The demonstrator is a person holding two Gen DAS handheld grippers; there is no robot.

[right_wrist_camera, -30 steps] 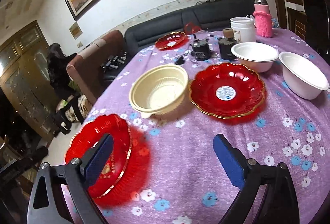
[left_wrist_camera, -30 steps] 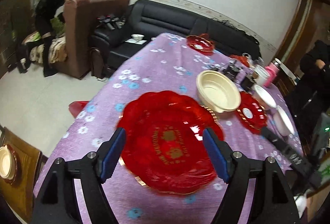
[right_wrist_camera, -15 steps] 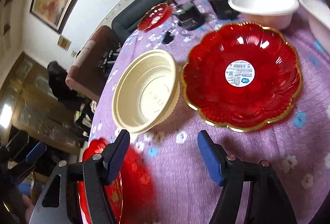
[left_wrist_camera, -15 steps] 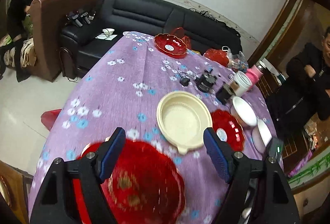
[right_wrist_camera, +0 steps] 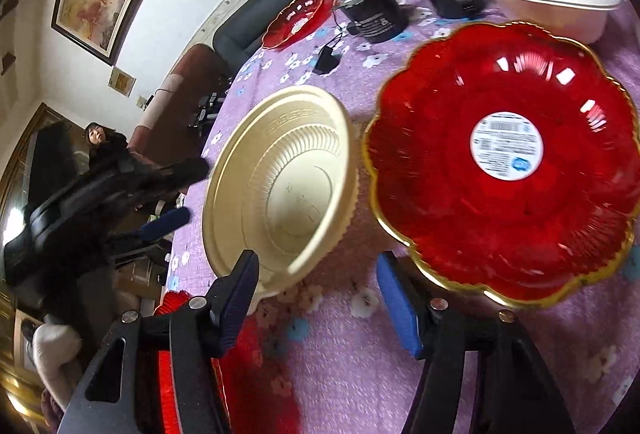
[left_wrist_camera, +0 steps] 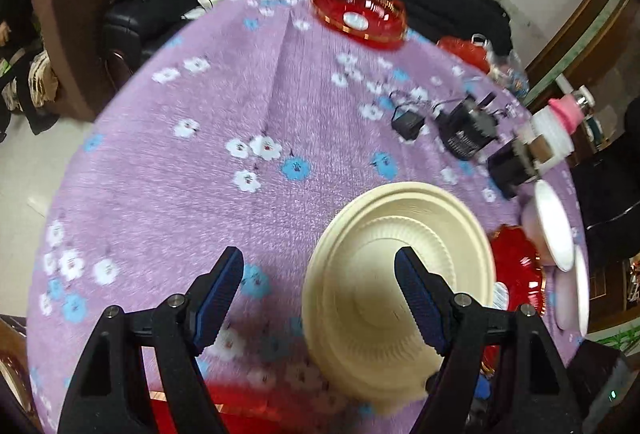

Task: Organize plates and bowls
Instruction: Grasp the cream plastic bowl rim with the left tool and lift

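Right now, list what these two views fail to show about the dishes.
- Red plate, left wrist view: cut off by the bottom edge, behind the left gripper.
- White bowls, left wrist view: squeezed edge-on at the right rim.
- Label on the scalloped red plate, right wrist view: print too small.
- Cream bowl: near rim hidden behind the closing right gripper.

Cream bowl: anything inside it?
Cream bowl looks empty: bare ribbed wall and flat base. In the right wrist view one of the right gripper's fingers covers a bit of the near rim.
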